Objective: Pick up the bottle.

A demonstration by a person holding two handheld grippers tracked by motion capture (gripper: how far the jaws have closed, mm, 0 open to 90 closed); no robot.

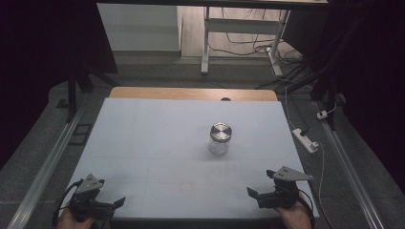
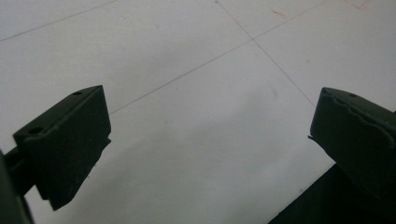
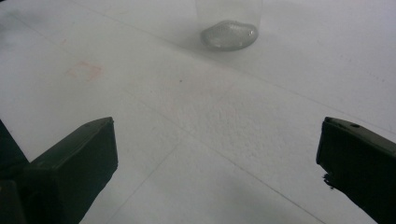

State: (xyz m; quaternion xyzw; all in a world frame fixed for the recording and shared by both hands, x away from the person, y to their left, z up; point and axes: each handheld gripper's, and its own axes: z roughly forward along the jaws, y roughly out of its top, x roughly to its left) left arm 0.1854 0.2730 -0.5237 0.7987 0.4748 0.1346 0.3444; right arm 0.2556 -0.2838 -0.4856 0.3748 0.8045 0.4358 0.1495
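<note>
One clear glass jar (image 1: pixel 219 141) with a round silver metal screw lid (image 1: pixel 220 131) stood upright, right of centre on the white table sheet (image 1: pixel 143 143); its contents were unreadable, and its top was cut off in the right gripper view. Left gripper (image 1: pixel 102 202) and right gripper (image 1: pixel 267 188) sat near the sheet's front corners, well apart from the jar, jaws spread wide and empty.

We're in a lab or recording studio, not a home — the white table (image 1: pixel 157 143) is ringed by black curtains (image 1: pixel 43 52) and dark tripod legs (image 1: pixel 79 83) at far left, w/ more stand legs (image 1: pixel 325 81) at far right. Metal rails (image 1: pixel 45 162) run along both sides on grey carpet. Far back there's a white desk frame (image 1: pixel 207 38) w/ loose cables (image 1: pixel 248 45) on the floor, & a power strip (image 1: pixel 305 140) lies right of the table — a rigged test setup.
</note>
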